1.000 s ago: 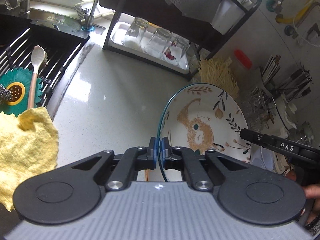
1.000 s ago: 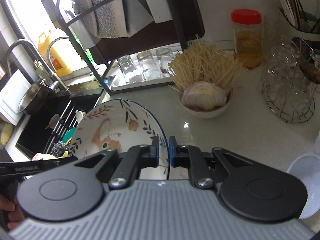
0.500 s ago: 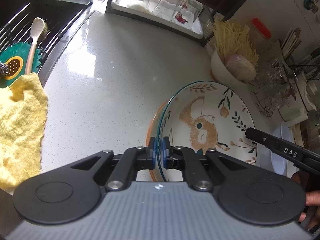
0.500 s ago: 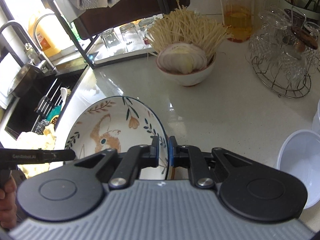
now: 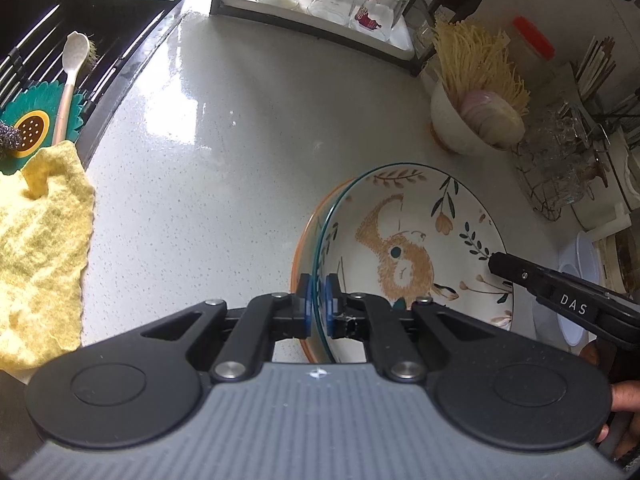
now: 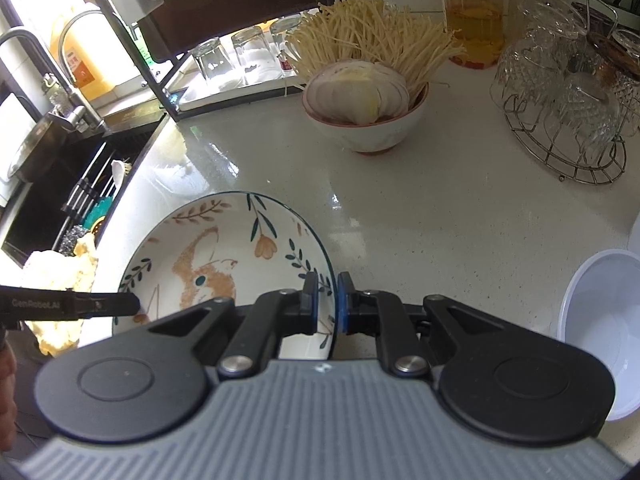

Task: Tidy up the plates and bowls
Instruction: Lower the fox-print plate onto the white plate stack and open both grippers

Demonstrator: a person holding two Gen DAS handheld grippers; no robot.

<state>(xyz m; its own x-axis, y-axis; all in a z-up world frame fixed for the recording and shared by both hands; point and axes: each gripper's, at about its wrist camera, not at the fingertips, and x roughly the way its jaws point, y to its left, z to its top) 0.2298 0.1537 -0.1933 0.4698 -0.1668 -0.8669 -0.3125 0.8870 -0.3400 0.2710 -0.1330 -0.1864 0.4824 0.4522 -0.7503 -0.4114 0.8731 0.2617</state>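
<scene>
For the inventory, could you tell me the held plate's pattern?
The plate is white with an orange animal and leaves, clearest in the left wrist view.

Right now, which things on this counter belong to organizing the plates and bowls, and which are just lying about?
Part of the job:
- patterned plate, pinched at opposite rims by the left hand-held gripper and right hand-held gripper
- orange-rimmed dish beneath it
- white bowl

Lying about:
- yellow cloth
- noodle bowl
- red-lidded jar
- glass rack
</scene>
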